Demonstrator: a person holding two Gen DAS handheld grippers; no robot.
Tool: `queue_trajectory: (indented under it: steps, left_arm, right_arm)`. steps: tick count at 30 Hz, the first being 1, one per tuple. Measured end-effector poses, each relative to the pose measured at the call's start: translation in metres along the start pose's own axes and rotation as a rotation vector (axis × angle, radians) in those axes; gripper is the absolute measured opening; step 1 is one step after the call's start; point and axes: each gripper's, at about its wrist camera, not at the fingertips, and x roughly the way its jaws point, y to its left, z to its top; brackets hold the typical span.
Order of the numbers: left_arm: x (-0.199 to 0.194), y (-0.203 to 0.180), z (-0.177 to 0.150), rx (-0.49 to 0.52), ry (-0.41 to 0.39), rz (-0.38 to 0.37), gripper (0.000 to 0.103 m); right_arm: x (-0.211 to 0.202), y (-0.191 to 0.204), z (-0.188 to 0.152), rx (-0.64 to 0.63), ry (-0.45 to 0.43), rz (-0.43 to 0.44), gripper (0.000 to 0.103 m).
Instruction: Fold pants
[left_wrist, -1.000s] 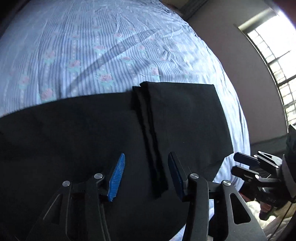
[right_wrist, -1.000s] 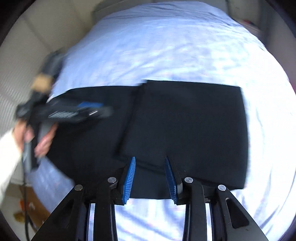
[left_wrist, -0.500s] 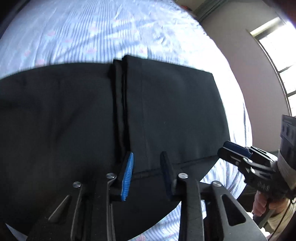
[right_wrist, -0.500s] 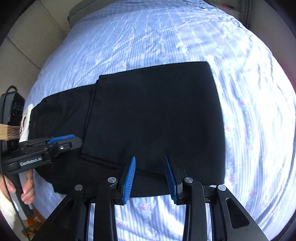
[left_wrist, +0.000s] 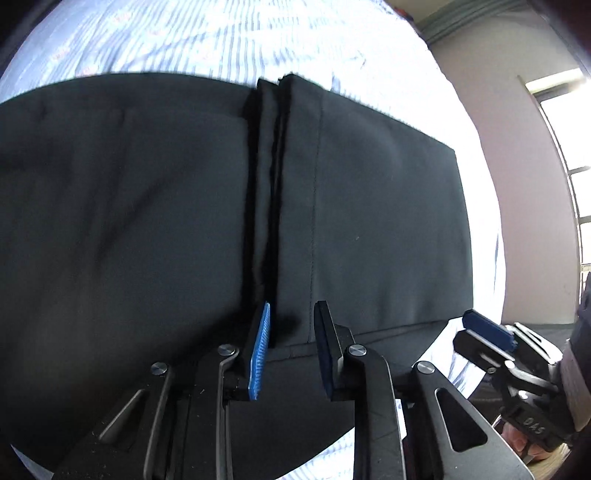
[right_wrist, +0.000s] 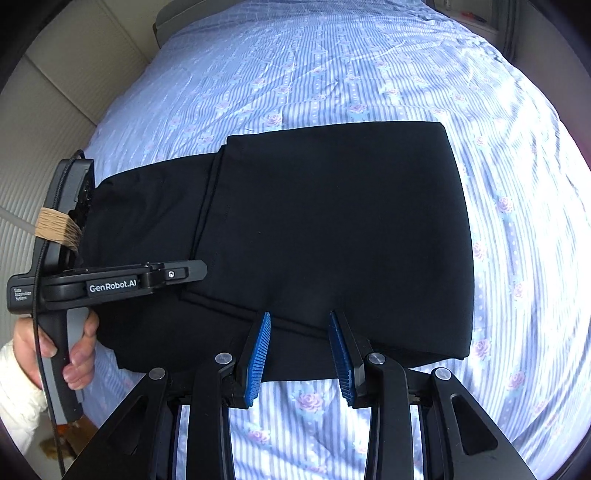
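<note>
Black pants (right_wrist: 325, 229) lie partly folded on the bed, one end doubled back over the rest; they also fill the left wrist view (left_wrist: 147, 221). The fold's hem edges run as a ridge (left_wrist: 269, 192). My left gripper (left_wrist: 291, 325) is open, low over the near corner of the folded layer, jaws on either side of its near edge. It shows from the side in the right wrist view (right_wrist: 177, 275). My right gripper (right_wrist: 299, 328) is open and empty at the pants' near edge, and shows in the left wrist view (left_wrist: 487, 332).
The bed has a blue striped sheet with pink roses (right_wrist: 369, 74), also seen in the left wrist view (left_wrist: 221, 40). A wall and a bright window (left_wrist: 569, 147) lie to the right. A grey headboard (right_wrist: 177, 14) stands at the far end. Cupboard panels (right_wrist: 44, 103) are at left.
My left gripper has moved down and forward to the near corner of the folded layer and its jaws have narrowed. My right gripper has held its place at the near edge.
</note>
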Motion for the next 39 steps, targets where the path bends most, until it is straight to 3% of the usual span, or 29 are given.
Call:
queue_trajectory:
  steps: [2,4,6,11,17,19,21,22,26,30,31,32,34,37,39]
  left_arm:
    - [-0.002,0.004,-0.005,-0.005,-0.009,-0.005,0.023]
    - [-0.001,0.009,-0.006,-0.028,-0.013,-0.005,0.006]
    - [-0.006,0.013,-0.007,-0.057,-0.028,-0.035,0.002]
    - [-0.040,0.018,-0.027,-0.095,-0.133,-0.045,0.002]
    - [-0.025,0.023,-0.028,-0.062,-0.067,0.000,0.004]
    - [-0.024,0.018,-0.026,-0.034,-0.060,0.018,0.007]
    - [-0.024,0.015,-0.023,-0.033,-0.061,0.031,0.035]
    - [-0.025,0.013,-0.021,-0.039,-0.071,0.028,0.040]
    - [-0.021,0.005,-0.017,0.004,-0.069,0.081,0.044]
    - [-0.002,0.009,-0.005,0.006,-0.048,0.081,0.047]
    - [-0.002,0.014,-0.008,-0.005,-0.049,0.074,0.046]
    - [-0.001,0.015,-0.007,-0.019,-0.049,0.056,0.028]
    - [0.001,0.021,-0.005,-0.077,-0.033,-0.011,0.014]
    - [-0.017,0.032,-0.013,-0.165,-0.074,-0.109,0.011]
    - [-0.031,0.032,-0.023,-0.159,-0.099,-0.097,0.011]
  right_arm:
    - [-0.001,0.000,0.000,0.004,0.001,0.002,0.034]
    - [-0.001,0.002,0.000,-0.002,0.000,0.000,0.034]
    - [-0.001,0.005,0.000,-0.016,0.001,-0.005,0.034]
    - [-0.001,0.014,0.000,-0.048,-0.001,0.004,0.034]
    - [0.007,0.022,0.001,-0.072,0.016,0.010,0.034]
    - [0.006,0.021,0.001,-0.066,0.015,0.010,0.034]
    - [0.005,0.020,0.001,-0.062,0.015,0.009,0.034]
    - [0.004,0.019,0.001,-0.061,0.014,0.006,0.034]
    - [0.004,0.014,0.002,-0.050,0.017,0.000,0.034]
    - [0.003,0.009,0.002,-0.046,0.017,-0.004,0.034]
    - [0.003,0.008,0.002,-0.044,0.018,-0.005,0.034]
    - [0.003,0.008,0.002,-0.043,0.018,-0.008,0.034]
    - [0.002,0.008,0.001,-0.043,0.018,-0.008,0.034]
    - [-0.001,0.008,0.001,-0.049,0.011,-0.009,0.034]
    - [-0.004,0.009,0.001,-0.053,0.004,-0.001,0.034]
